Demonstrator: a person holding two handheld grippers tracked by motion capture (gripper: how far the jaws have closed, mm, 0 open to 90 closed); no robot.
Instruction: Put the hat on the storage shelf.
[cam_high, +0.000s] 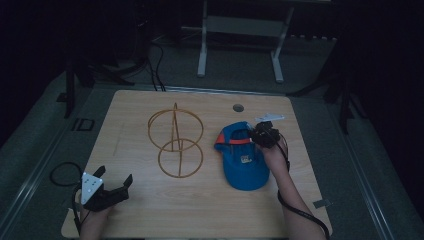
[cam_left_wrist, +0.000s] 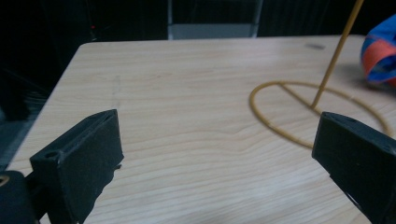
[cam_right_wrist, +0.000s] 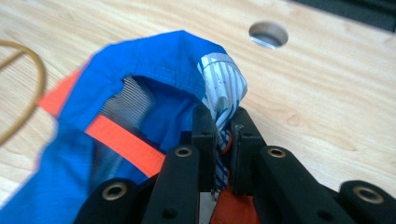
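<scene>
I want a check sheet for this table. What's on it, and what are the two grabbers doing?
Surface: wooden table with a round hole.
Job's things: blue cap with orange strap; gold wire stand beside it.
Clutter: nothing seen.
Grippers: right gripper pinches the cap's rim; left gripper open, holding nothing.
Cables: one trails from each gripper, black cable along the right forearm.
Surroundings: dark room, grey frame behind.
</scene>
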